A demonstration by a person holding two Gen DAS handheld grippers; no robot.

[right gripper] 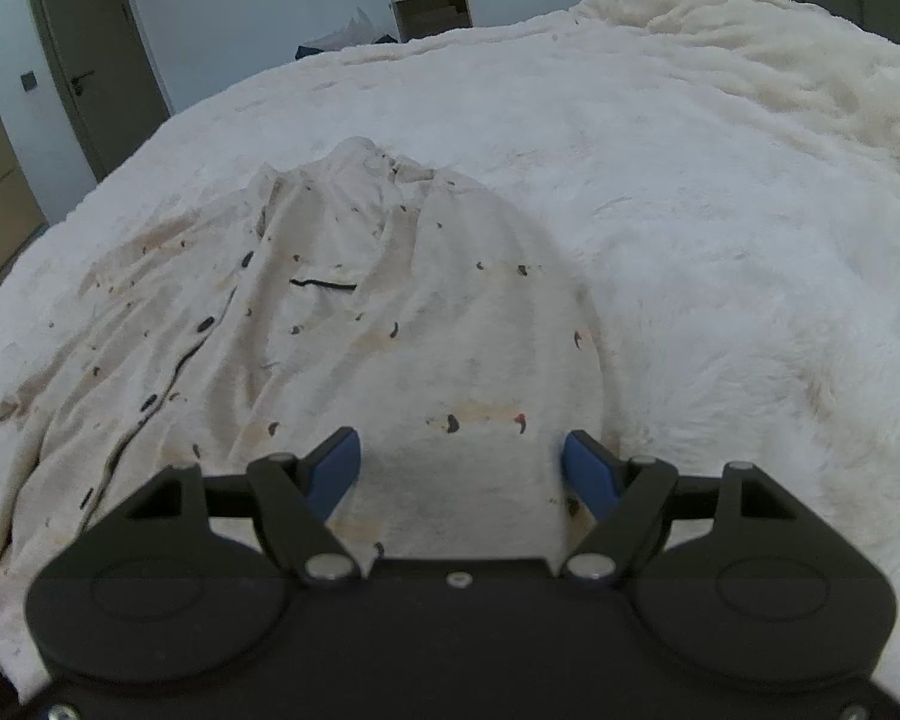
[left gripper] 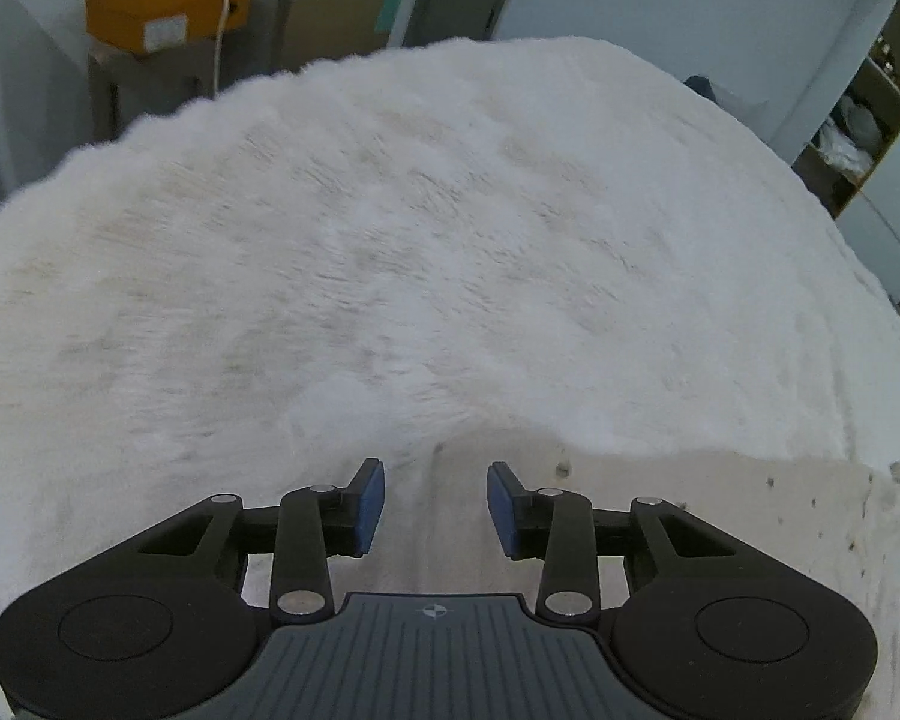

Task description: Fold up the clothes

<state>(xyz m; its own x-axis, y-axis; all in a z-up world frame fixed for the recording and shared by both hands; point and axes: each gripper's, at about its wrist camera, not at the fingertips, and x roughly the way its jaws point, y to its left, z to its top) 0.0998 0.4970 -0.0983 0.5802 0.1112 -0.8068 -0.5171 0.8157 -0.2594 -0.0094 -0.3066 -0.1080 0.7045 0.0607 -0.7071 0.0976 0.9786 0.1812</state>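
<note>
**Grippers above a spotted garment on a plush bed cover**

Jaws of the right gripper (right gripper: pixel 461 468) stand wide apart, blue pads (right gripper: pixel 333 471) angled outward, with nothing between them. Directly beneath and between the pads lies the near end of the garment (right gripper: pixel 354 324), a pale cream cloth scattered with small dark flecks and a few red ones. Whether the pads touch the cloth cannot be told. Ahead of the jaws the garment spreads away and to the left in loose, uneven folds; a dark piped line runs along its left part, a short dark stroke sits further ahead, and the far end bunches into a crumpled peak. To the right of the jaws the garment's rounded edge meets the white plush cover (right gripper: pixel 720 228), which extends far ahead into a rumpled heap.

Jaws of the left gripper (left gripper: pixel 435 507) are moderately apart and hold nothing. Below and to the right of them lies a flat cream strip of the same flecked cloth (left gripper: pixel 720 516), its fold line running between the pads. Beyond the jaws stretches bare plush cover. Far ahead-left stands an orange box (left gripper: pixel 162 6) on a grey stand.
</note>
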